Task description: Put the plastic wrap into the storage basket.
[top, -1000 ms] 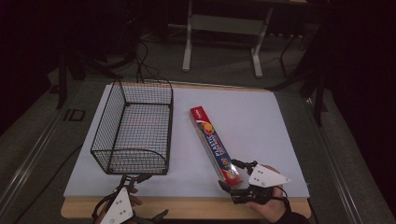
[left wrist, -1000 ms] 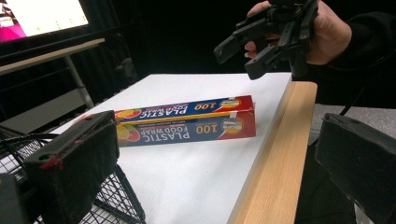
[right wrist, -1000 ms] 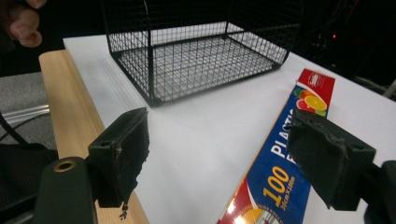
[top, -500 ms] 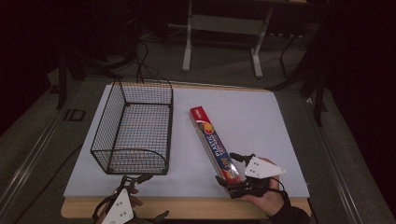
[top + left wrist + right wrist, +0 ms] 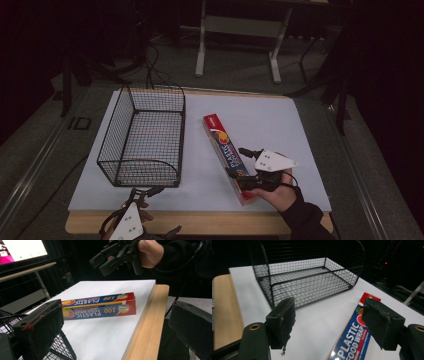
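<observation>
A long red and blue plastic food wrap box [image 5: 224, 142] lies flat on the white tabletop [image 5: 300, 130], angled from the middle towards the front right. My right gripper [image 5: 236, 161] hovers open above the box's near half, held in a hand and aimed at the wire basket. In the right gripper view the box [image 5: 354, 342] lies below the right jaw of the gripper [image 5: 333, 318]. My left gripper [image 5: 159, 212] is wide open at the table's front edge, beside the basket's near corner. Its own view, between the jaws of the left gripper [image 5: 115, 325], shows the box [image 5: 100, 307] and the raised right gripper [image 5: 110, 257].
An empty black wire basket [image 5: 145, 135] stands left of the box, with its open mesh [image 5: 312, 282] facing the right gripper. A wooden strip [image 5: 147, 322] runs along the table's front edge. A metal stand [image 5: 240, 40] and cables lie on the floor beyond.
The right gripper has moved forward and a little left, from the box's near end to above its near half. The left gripper has hardly moved.
</observation>
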`<move>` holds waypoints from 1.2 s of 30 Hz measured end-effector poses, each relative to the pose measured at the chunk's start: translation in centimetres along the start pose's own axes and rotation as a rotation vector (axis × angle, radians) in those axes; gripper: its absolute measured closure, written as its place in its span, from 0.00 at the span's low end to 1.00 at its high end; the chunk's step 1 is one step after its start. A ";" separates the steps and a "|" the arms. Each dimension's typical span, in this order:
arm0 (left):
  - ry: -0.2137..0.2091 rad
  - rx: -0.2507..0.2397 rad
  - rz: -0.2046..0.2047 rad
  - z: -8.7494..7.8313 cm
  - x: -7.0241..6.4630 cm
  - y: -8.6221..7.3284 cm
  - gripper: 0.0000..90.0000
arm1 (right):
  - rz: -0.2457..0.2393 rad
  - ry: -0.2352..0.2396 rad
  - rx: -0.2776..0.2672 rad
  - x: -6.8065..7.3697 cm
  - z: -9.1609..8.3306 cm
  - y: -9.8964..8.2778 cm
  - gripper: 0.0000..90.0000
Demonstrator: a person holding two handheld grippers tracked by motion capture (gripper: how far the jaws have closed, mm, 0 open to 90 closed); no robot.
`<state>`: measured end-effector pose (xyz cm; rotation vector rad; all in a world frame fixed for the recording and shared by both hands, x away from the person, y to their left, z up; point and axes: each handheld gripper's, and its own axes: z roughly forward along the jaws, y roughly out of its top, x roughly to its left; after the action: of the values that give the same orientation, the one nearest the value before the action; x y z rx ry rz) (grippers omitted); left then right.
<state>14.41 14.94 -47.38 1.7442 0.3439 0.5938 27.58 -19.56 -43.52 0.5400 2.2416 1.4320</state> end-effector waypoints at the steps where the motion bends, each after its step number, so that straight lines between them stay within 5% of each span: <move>1: 0.000 0.002 0.002 0.0 0.0 0.0 0.00 | -0.001 -0.006 0.002 -0.1 0.2 0.1 0.30; 23: 0.001 0.001 0.002 0.1 0.0 0.0 0.00 | 0.193 -0.079 0.185 -4.3 6.2 0.8 0.14; 30: 0.000 0.001 0.004 0.1 0.0 0.0 0.00 | 0.208 -0.128 0.303 -5.0 8.0 0.5 0.15; 36: -0.003 -0.001 0.003 0.1 0.0 0.0 0.00 | 0.293 -0.215 0.393 -5.7 9.3 0.5 0.19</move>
<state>14.43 14.86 -47.36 1.7448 0.3390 0.5938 37.48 -15.43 -45.79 1.1326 2.3416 0.9923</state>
